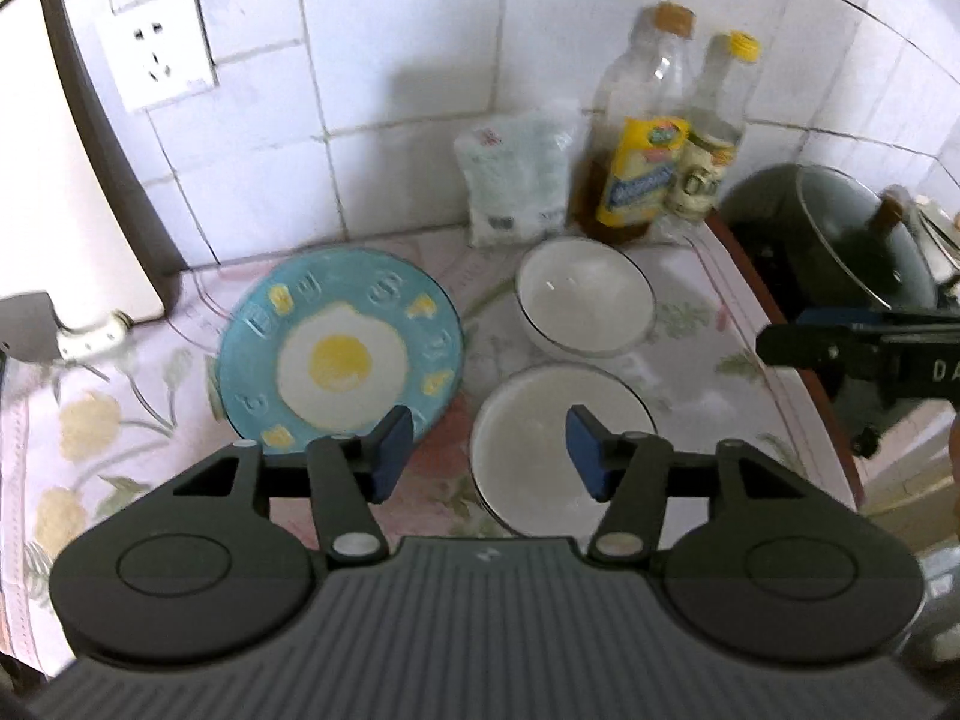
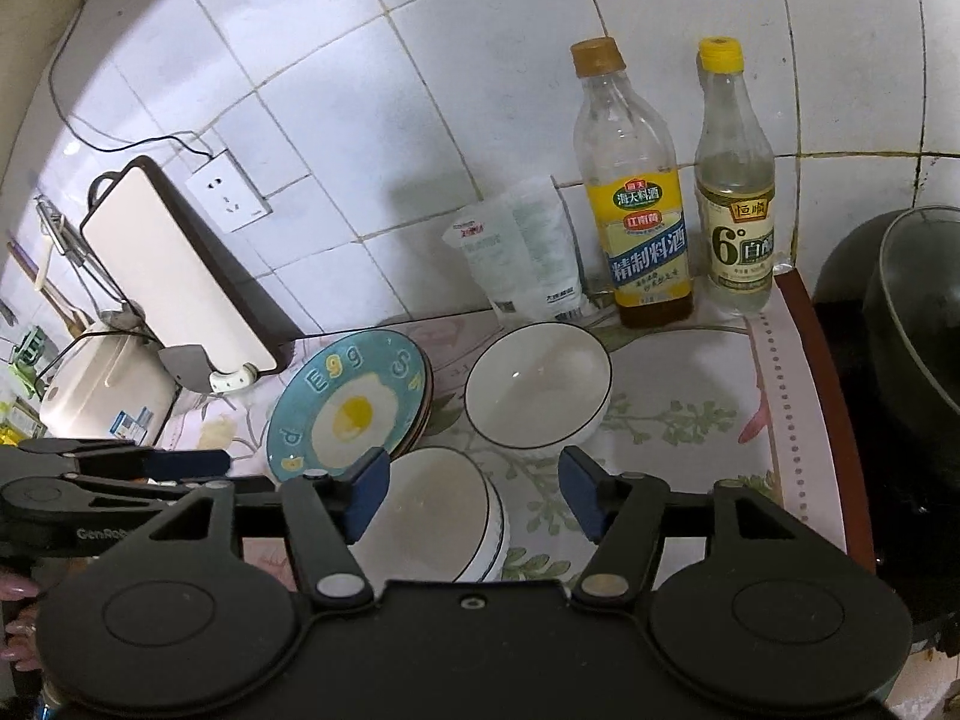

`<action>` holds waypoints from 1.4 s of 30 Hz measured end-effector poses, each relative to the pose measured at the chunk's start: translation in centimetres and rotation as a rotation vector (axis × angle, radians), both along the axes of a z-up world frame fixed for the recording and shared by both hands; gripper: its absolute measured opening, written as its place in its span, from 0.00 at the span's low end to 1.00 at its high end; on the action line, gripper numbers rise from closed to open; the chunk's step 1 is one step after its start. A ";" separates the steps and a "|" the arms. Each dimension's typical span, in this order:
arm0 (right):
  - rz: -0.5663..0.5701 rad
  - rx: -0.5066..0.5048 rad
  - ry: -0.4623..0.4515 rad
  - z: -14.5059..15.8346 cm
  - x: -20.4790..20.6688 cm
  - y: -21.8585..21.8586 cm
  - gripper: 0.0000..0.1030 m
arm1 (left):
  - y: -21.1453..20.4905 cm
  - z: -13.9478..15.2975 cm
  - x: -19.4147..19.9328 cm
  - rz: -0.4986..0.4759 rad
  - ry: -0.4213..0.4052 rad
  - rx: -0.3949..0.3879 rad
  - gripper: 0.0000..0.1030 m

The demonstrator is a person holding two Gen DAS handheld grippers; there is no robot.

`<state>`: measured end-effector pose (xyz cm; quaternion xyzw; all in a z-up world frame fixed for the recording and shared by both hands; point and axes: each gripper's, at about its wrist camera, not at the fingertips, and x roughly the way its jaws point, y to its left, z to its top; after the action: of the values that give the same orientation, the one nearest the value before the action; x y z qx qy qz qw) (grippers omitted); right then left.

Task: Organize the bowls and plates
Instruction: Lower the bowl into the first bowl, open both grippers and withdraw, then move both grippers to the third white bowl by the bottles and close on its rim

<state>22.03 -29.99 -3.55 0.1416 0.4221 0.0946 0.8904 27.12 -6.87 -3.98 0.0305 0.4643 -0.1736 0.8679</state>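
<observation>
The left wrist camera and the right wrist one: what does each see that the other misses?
Only the left wrist view shows the wok's glass lid knob. Only the right wrist view shows the rice cooker, the plates stacked under the egg plate, and the near bowl as a stack. Both show that plate, the far bowl, two bottles, the salt bag, the socket, and both open hand-held grippers, left and right.
</observation>
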 end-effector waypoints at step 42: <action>-0.205 0.188 0.149 -15.0 10.0 -4.3 0.26 | -7.9 -11.6 12.7 -0.070 0.066 -0.028 0.05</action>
<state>32.08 -34.33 -18.57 0.2735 0.4598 0.0313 0.8443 39.81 -14.80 -15.61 0.0291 0.4889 -0.2113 0.8458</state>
